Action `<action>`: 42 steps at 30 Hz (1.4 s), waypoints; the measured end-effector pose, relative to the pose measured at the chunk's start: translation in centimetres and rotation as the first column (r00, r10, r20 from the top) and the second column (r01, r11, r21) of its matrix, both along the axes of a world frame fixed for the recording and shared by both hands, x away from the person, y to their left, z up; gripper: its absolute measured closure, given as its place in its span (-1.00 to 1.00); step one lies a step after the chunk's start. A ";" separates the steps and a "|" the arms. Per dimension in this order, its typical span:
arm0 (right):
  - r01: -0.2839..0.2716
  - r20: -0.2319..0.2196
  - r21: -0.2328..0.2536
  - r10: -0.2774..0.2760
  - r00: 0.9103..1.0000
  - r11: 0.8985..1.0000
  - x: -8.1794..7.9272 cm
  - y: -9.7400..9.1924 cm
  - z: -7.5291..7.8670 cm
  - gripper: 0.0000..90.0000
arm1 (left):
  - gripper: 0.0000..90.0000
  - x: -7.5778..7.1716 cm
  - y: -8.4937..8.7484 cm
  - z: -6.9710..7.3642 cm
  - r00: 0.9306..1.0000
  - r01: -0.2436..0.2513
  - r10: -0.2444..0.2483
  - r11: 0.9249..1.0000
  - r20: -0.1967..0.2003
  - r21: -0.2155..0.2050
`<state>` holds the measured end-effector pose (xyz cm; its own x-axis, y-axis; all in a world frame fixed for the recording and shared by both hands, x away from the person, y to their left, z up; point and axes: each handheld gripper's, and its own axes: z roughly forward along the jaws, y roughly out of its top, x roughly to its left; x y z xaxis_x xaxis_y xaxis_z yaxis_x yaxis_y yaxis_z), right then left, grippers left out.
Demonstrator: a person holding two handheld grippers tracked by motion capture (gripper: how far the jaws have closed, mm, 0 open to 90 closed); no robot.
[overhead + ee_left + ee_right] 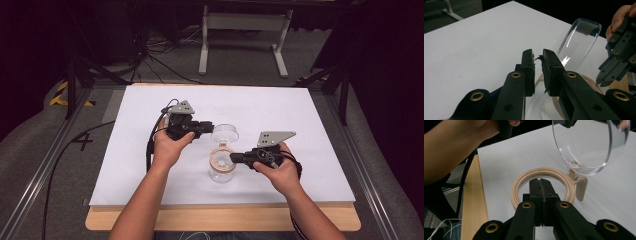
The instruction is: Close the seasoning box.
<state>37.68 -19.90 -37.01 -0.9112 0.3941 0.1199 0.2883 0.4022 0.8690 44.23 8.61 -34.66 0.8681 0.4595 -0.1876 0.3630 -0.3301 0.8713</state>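
A clear glass jar (221, 174) with a beige ring (218, 160) (524, 180) (587, 80) around its mouth stands at the middle of the white board. Its clear domed lid (225, 133) (580, 42) (586, 145) is swung up on a hinge (575, 168) at the ring's far side. My left gripper (210, 129) (538, 60) reaches the lid's upper edge; its jaws stand a narrow gap apart and seem shut on that rim. My right gripper (232, 158) (541, 182) (602, 82) is shut, and its tips lie over the ring's near rim.
The white board (280, 110) lies on a wooden tabletop (225, 218) with bare room on all sides of the jar. Cables (150, 145) trail from the left gripper. A metal stand (245, 22) and floor cables lie beyond the far edge.
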 end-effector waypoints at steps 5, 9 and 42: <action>-0.009 0.000 0.003 0.009 1.000 1.000 0.1 0.4 0.0 1.00 | 0.78 -0.5 0.1 0.1 1.000 0.015 -0.015 1.000 0.003 0.016; -0.015 -0.002 0.006 0.015 1.000 1.000 0.2 0.4 0.1 1.00 | 0.76 -1.1 -0.1 0.2 0.999 0.036 -0.036 0.998 0.010 0.051; -0.160 -0.073 -0.168 0.150 0.986 0.973 -0.4 0.3 0.9 1.00 | 0.70 -3.7 2.1 1.5 0.984 0.142 -0.123 0.977 -0.130 0.156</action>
